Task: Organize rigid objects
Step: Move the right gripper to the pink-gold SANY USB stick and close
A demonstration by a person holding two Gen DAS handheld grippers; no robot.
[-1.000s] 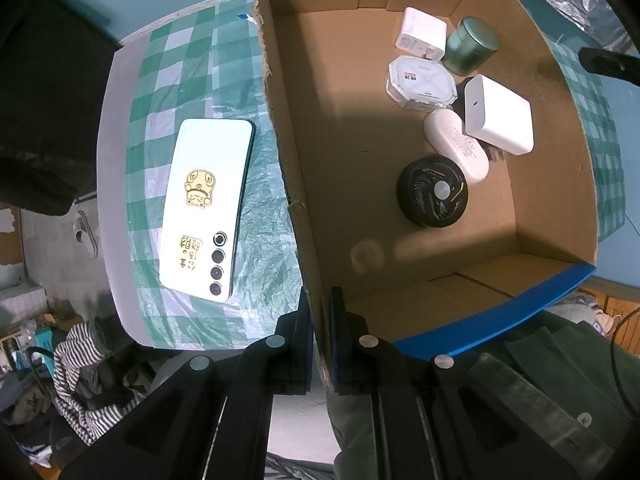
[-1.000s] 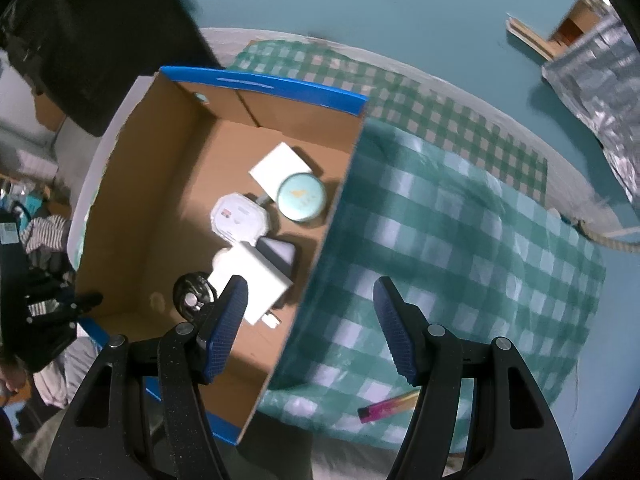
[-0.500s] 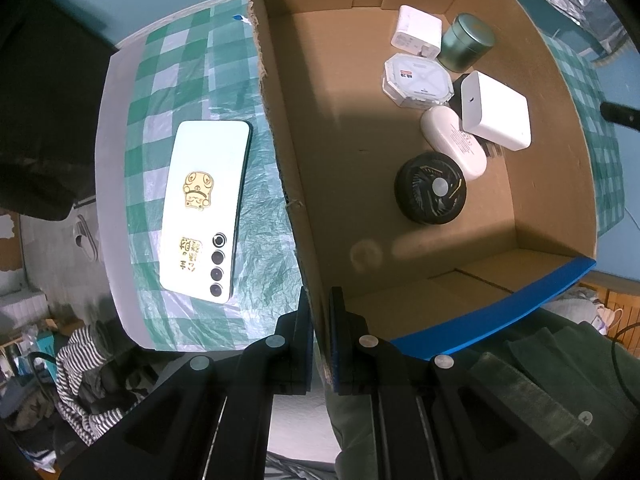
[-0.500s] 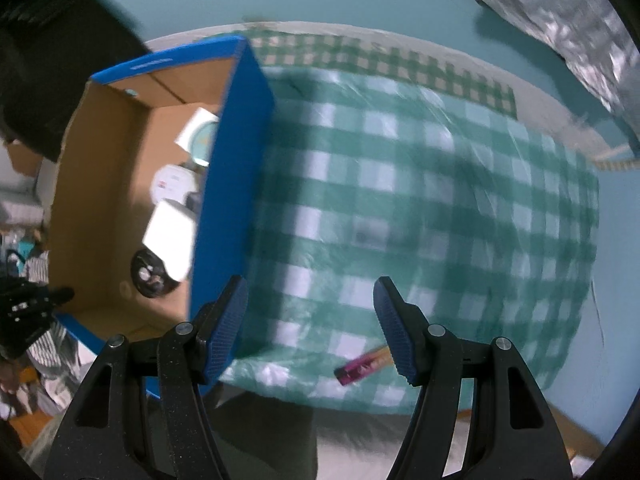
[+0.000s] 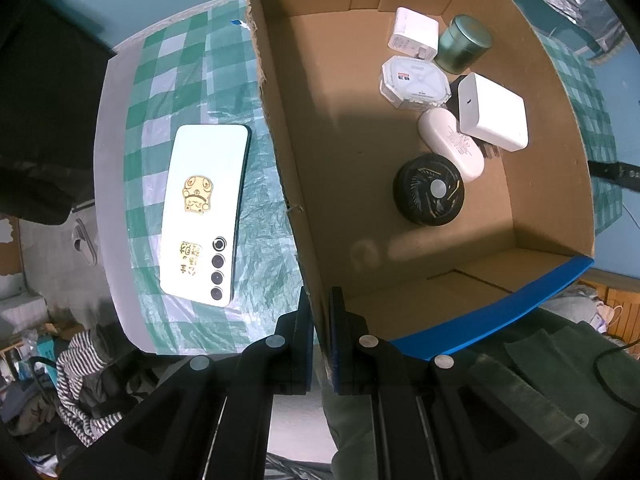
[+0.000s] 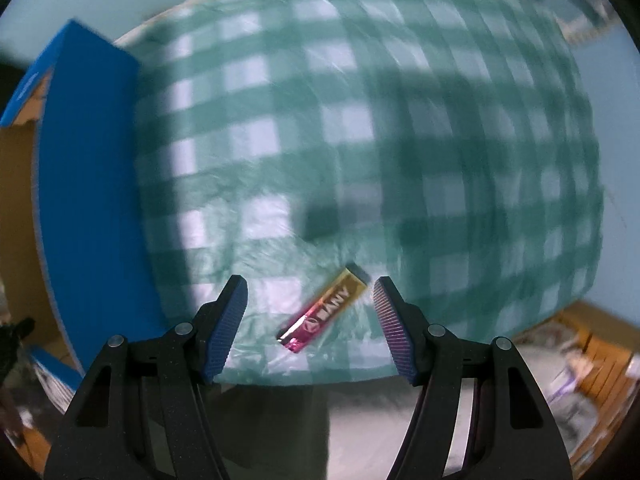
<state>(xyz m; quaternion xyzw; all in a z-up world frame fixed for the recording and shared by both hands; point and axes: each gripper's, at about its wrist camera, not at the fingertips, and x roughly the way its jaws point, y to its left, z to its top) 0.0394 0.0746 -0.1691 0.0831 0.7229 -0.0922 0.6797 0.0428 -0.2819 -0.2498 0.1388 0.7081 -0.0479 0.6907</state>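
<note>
My left gripper (image 5: 319, 312) is shut on the near wall of a cardboard box (image 5: 280, 128) with blue outer sides. Inside the box lie a black round fan (image 5: 429, 189), a white oval case (image 5: 450, 143), a white charger block (image 5: 492, 112), a white octagonal box (image 5: 414, 81), a small white adapter (image 5: 414, 33) and a green tin (image 5: 464, 43). A white phone (image 5: 206, 212) lies face down on the checked cloth left of the box. My right gripper (image 6: 310, 312) is open above a pink-and-gold flat stick (image 6: 324, 310), which lies slantwise on the cloth between its fingers (image 6: 226, 328), untouched.
In the right wrist view the box's blue wall (image 6: 92, 200) stands to the left of the stick. The green checked tablecloth (image 6: 360, 140) stretches behind it, and the table's front edge (image 6: 304, 382) runs just below the stick. Striped clothing (image 5: 84, 380) lies below the table.
My right gripper has swung away from above the box, rolled and sunk over the cloth, so the pink-and-gold stick now lies between its open fingers. The left gripper has held still on the box wall.
</note>
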